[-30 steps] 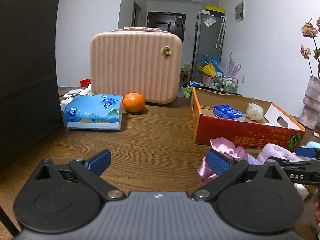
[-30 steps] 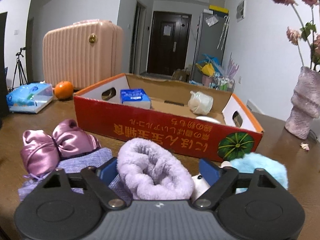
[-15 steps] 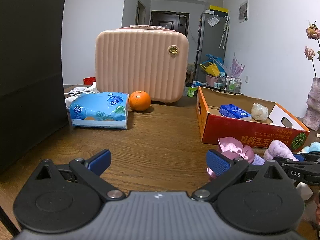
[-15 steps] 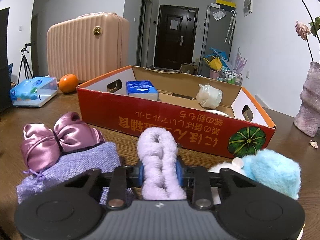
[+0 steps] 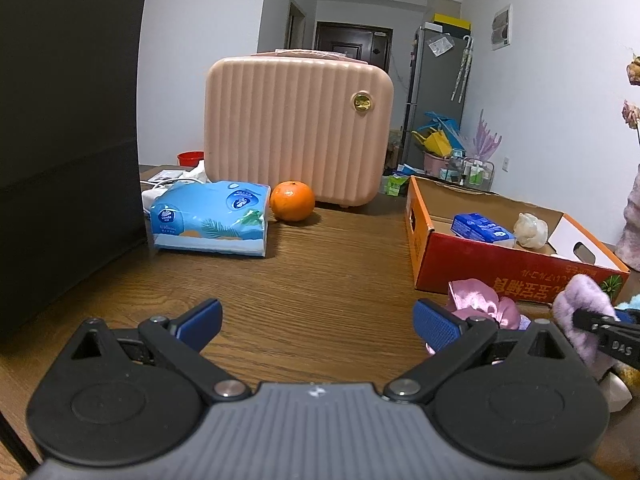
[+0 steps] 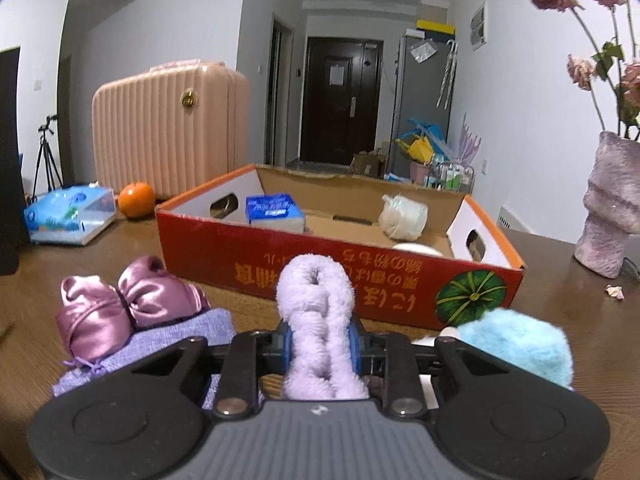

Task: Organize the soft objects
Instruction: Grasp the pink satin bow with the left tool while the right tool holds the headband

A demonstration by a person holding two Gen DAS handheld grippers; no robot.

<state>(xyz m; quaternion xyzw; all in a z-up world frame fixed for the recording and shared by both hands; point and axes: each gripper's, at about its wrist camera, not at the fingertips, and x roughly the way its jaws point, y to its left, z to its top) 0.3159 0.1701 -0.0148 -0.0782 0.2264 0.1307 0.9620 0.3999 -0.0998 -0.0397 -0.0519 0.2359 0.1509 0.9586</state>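
Observation:
My right gripper [image 6: 320,344] is shut on a fluffy lilac scrunchie [image 6: 316,300] and holds it just above the table in front of the red cardboard box [image 6: 280,264]. The box holds a blue tissue pack [image 6: 274,208] and a white bundle [image 6: 402,216]. A pink satin bow [image 6: 120,304] lies on a lilac pouch [image 6: 168,340] to the left; a blue fluffy ball [image 6: 516,344] lies to the right. My left gripper [image 5: 316,320] is open and empty above bare table, left of the bow [image 5: 480,306] and scrunchie [image 5: 580,296].
A pink suitcase [image 5: 298,128], an orange [image 5: 292,200] and a large blue tissue pack [image 5: 210,218] stand at the back of the table. A black bag [image 5: 68,140] rises at the left. A lilac vase [image 6: 610,208] with dried roses stands at the right.
My right gripper closed on the lilac scrunchie and lifted it a little. My left gripper drew back and to the left, staying open.

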